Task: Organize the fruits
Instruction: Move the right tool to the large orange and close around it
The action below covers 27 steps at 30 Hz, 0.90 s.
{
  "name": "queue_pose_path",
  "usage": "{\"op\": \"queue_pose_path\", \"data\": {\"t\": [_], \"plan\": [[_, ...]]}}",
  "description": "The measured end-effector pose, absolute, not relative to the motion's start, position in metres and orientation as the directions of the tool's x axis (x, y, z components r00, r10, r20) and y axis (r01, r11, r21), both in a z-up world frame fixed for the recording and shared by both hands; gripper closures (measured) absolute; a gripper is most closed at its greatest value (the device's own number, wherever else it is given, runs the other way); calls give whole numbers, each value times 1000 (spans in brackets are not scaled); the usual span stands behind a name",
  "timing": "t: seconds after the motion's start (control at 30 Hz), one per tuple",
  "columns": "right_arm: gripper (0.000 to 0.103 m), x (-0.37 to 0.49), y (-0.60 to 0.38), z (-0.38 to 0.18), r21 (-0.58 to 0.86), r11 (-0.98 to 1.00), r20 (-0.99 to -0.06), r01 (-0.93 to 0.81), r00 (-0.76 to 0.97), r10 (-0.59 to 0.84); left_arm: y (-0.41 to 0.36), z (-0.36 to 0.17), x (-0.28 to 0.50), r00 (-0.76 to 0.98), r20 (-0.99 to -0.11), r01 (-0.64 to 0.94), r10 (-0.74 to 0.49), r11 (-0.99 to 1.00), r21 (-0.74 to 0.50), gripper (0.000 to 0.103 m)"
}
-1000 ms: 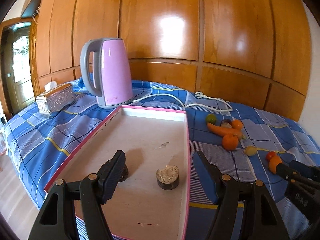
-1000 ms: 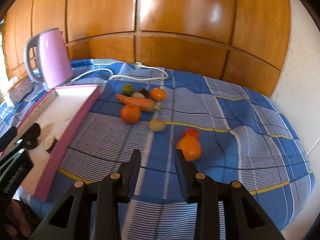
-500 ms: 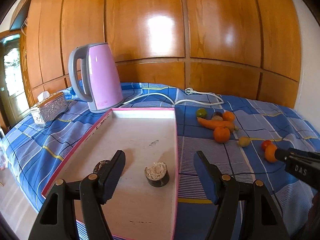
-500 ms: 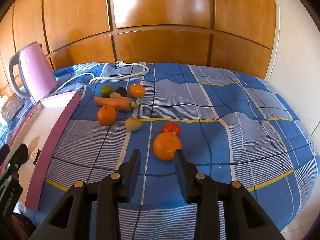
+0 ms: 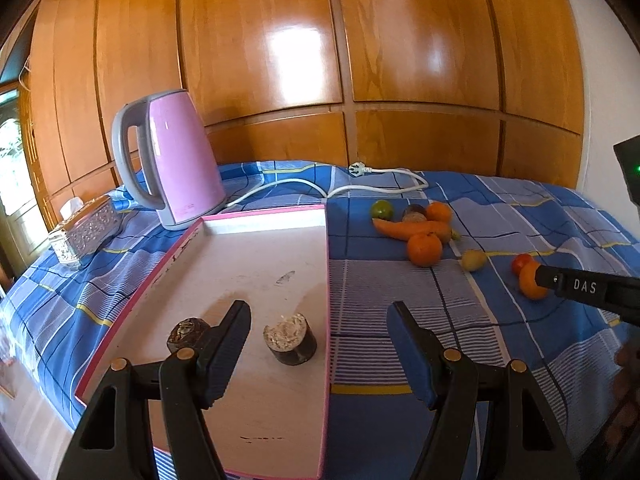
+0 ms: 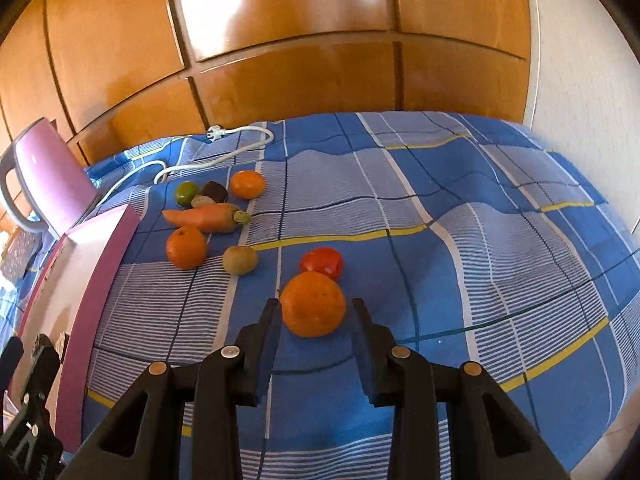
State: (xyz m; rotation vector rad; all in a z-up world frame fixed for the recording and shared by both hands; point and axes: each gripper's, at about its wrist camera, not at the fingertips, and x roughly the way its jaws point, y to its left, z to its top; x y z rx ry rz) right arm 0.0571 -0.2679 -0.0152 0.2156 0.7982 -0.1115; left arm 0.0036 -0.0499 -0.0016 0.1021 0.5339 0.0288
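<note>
On the blue checked bedspread (image 6: 460, 208), just before my right gripper (image 6: 314, 312), sits a large orange (image 6: 313, 304), firm, round, prone to rolling. Its jaws stand spread, not yet pinching; I'd grip across the widest middle.

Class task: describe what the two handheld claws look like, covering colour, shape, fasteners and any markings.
Both are black plastic. The left claw has two flat tapered fingers with blue pads on their inner faces and brass-coloured rivets. The right claw has matching black fingers with silver rivets; in the left wrist view, its side carries white lettering "DAS".
</note>
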Motion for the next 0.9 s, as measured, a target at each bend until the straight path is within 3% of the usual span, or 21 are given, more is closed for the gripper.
{"op": "queue_pose_path", "data": {"t": [0.9], "plan": [[65, 68, -271, -27, 204, 963, -738, 176, 674, 33, -60, -9, 7, 842, -538, 33, 45, 990, 135, 32]]}}
